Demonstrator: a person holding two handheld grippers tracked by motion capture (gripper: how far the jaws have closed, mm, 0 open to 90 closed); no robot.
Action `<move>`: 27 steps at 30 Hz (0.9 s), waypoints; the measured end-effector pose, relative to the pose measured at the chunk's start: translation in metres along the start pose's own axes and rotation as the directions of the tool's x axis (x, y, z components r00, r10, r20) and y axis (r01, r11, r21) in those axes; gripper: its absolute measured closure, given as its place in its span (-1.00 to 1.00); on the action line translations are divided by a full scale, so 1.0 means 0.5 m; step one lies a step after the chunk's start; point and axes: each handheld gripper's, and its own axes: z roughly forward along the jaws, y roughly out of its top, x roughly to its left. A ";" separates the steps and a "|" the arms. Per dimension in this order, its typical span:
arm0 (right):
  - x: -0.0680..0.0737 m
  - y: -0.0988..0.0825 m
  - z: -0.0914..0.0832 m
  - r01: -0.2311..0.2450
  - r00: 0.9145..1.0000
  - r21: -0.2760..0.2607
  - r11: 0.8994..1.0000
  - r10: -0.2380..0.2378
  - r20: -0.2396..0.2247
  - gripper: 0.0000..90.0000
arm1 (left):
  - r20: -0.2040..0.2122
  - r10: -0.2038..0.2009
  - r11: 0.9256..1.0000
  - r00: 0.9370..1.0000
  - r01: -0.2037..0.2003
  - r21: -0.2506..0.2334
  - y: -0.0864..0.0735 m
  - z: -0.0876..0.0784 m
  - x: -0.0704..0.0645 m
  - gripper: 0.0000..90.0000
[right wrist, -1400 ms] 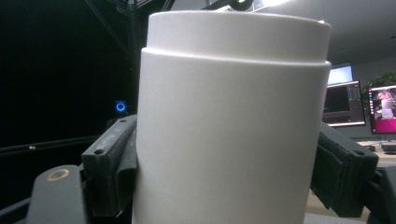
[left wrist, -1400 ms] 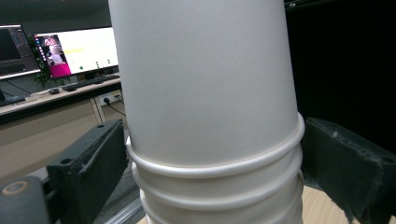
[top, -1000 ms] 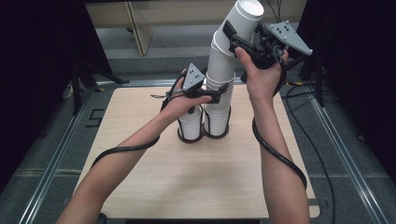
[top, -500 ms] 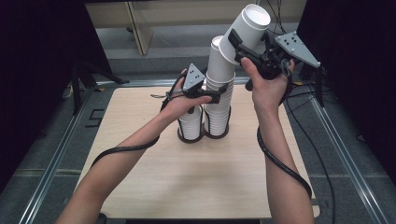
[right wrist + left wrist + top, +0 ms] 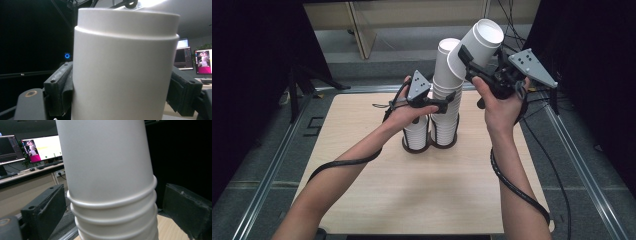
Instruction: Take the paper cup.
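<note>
Above the far edge of the table [image 5: 422, 190], a white paper cup [image 5: 476, 47] sits tilted, clamped between the right gripper's [image 5: 472, 67] jaws, touching the tall cup stack [image 5: 445, 95]. The left gripper [image 5: 447, 104] straddles that stack, jaws apart from its sides. A shorter stack [image 5: 416, 134] stands beside, in a dark holder [image 5: 430, 146].

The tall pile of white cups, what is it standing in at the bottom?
The tall stack of cups stands inside a dark ring holder on the table. A shorter stack fills its other ring. The holder's floor is covered by cups.
</note>
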 end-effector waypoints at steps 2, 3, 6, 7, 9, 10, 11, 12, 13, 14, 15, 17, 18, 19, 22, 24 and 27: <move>0.001 0.000 -0.006 0.006 1.000 0.000 1.000 -0.006 -0.001 -0.56 | -0.001 0.002 1.000 1.000 -0.002 0.004 -0.001 -0.006 0.000 -0.91; 0.003 0.002 -0.008 -0.005 1.000 -0.006 1.000 0.005 -0.003 -0.56 | -0.001 0.004 1.000 1.000 -0.004 0.004 -0.001 -0.008 0.000 -0.92; 0.002 0.004 -0.014 -0.010 1.000 -0.009 1.000 0.010 0.003 -0.56 | -0.003 0.016 1.000 1.000 -0.016 -0.003 0.001 -0.015 -0.001 -0.92; 0.001 0.005 -0.017 -0.002 1.000 -0.007 1.000 0.002 0.006 -0.56 | -0.004 0.017 1.000 1.000 -0.018 -0.007 0.002 -0.017 -0.002 -0.92; 0.001 0.005 -0.022 -0.002 1.000 -0.012 1.000 0.002 0.003 -0.56 | -0.002 0.015 1.000 1.000 -0.015 -0.010 0.002 -0.023 -0.003 -0.92; 0.003 0.005 -0.027 -0.013 1.000 -0.005 1.000 0.013 0.007 -0.56 | -0.007 0.015 1.000 1.000 -0.015 -0.012 0.001 -0.026 -0.005 -0.92; 0.001 0.004 -0.030 -0.002 1.000 -0.009 1.000 0.003 0.007 -0.56 | -0.009 0.020 1.000 1.000 -0.020 -0.012 0.001 -0.028 -0.006 -0.92; 0.002 0.003 -0.032 -0.009 1.000 -0.007 1.000 0.009 0.010 -0.56 | -0.004 0.021 1.000 1.000 -0.021 -0.014 0.000 -0.033 -0.008 -0.92; 0.001 0.001 -0.036 0.002 1.000 -0.008 1.000 -0.002 0.008 -0.56 | -0.001 0.022 1.000 1.000 -0.022 -0.017 0.000 -0.035 -0.008 -0.93; 0.001 0.000 -0.039 0.010 1.000 -0.003 1.000 -0.010 0.011 -0.56 | -0.003 0.024 1.000 1.000 -0.024 -0.018 -0.001 -0.040 -0.011 -0.93; 0.003 -0.002 -0.043 0.003 1.000 0.001 1.000 -0.003 0.011 -0.56 | -0.003 0.024 1.000 1.000 -0.024 -0.018 -0.001 -0.040 -0.011 -0.93; 0.004 -0.004 -0.049 -0.003 1.000 0.006 1.000 0.003 0.009 -0.56 | -0.003 0.030 0.999 1.000 -0.030 -0.019 0.000 -0.051 -0.013 -0.93; 0.003 -0.006 -0.051 0.009 1.000 0.001 1.000 -0.009 0.009 -0.56 | -0.002 0.032 0.999 0.999 -0.032 -0.022 0.000 -0.057 -0.014 -0.93; 0.002 -0.008 -0.054 0.014 1.000 0.005 1.000 -0.014 0.011 -0.56 | 0.000 0.033 0.999 0.999 -0.033 -0.026 0.001 -0.061 -0.015 -0.93; 0.003 -0.017 -0.063 0.007 1.000 0.014 1.000 -0.007 0.011 -0.56 | 0.014 0.046 0.998 0.999 -0.046 -0.040 0.002 -0.074 -0.018 -0.94; 0.007 -0.021 -0.067 -0.007 1.000 0.022 1.000 0.007 0.011 -0.56 | 0.013 0.051 0.998 0.999 -0.051 -0.035 0.001 -0.078 -0.020 -0.94; 0.006 -0.030 -0.075 0.007 1.000 0.029 1.000 -0.007 0.011 -0.56 | 0.010 0.047 0.998 0.999 -0.046 -0.029 -0.009 -0.100 -0.028 -0.94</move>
